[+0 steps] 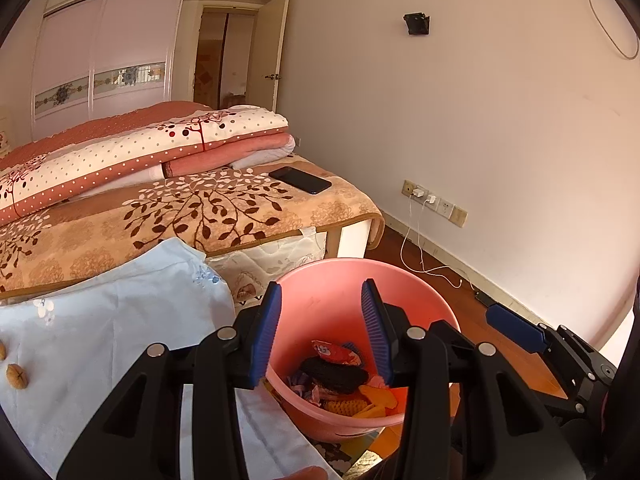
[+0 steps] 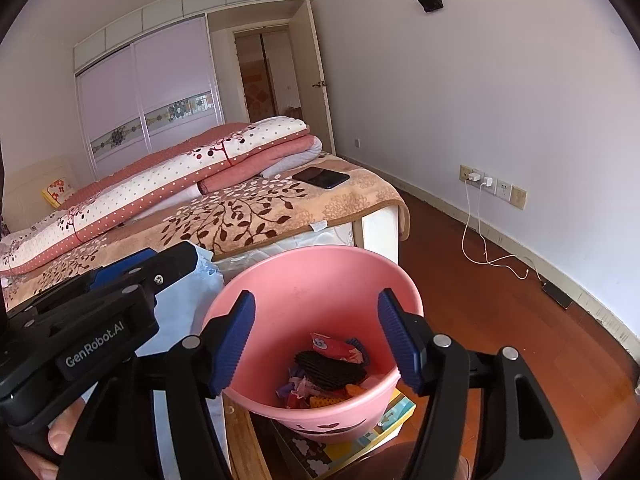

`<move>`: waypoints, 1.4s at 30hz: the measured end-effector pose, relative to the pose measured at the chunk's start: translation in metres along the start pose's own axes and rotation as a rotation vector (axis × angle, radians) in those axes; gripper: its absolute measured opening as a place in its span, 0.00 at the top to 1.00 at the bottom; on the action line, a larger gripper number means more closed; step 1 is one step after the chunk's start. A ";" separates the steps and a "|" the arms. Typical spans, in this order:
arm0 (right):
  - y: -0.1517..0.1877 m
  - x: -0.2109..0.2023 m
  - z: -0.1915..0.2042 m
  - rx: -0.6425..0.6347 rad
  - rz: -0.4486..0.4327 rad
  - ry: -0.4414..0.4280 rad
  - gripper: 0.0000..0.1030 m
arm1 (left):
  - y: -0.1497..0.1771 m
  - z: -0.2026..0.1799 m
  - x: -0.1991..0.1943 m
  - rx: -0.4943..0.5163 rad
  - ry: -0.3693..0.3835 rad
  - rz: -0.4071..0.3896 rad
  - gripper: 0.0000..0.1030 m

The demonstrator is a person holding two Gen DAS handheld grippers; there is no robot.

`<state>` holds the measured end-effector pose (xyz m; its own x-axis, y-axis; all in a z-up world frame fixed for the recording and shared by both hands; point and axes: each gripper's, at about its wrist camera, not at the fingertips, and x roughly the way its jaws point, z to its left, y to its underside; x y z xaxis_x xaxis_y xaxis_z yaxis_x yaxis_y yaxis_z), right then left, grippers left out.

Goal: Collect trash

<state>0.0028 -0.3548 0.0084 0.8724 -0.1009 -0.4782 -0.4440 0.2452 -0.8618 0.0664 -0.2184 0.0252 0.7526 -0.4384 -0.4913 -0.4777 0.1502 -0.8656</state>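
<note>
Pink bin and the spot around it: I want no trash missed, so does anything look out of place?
Two walnut-like nuts lie loose on the pale blue cloth left of the pink bin, not inside it. The bin stands upright holding wrappers; nothing looks spilled beside it.

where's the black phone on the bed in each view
Left wrist view: the black phone lies right of centre, on the leaf-patterned blanket near the bed's far corner.
Right wrist view: the phone sits at centre, in the upper half, on the same blanket corner beside the folded quilts.
Shared landmark: the pink bucket at bottom centre, below the phone in both views.
</note>
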 end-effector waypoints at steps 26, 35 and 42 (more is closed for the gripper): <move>0.001 -0.021 0.024 -0.032 -0.034 0.012 0.37 | 0.015 0.034 -0.025 -0.077 -0.053 0.000 0.59; 0.001 -0.024 0.029 -0.044 -0.032 0.009 0.37 | 0.022 0.039 -0.022 -0.086 -0.071 0.028 0.59; 0.001 -0.024 0.031 -0.046 -0.030 0.006 0.37 | 0.027 0.041 -0.019 -0.089 -0.086 0.052 0.59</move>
<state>-0.0127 -0.3223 0.0241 0.8844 -0.1135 -0.4526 -0.4263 0.1977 -0.8827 0.0576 -0.1699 0.0077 0.7598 -0.3544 -0.5451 -0.5526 0.0898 -0.8286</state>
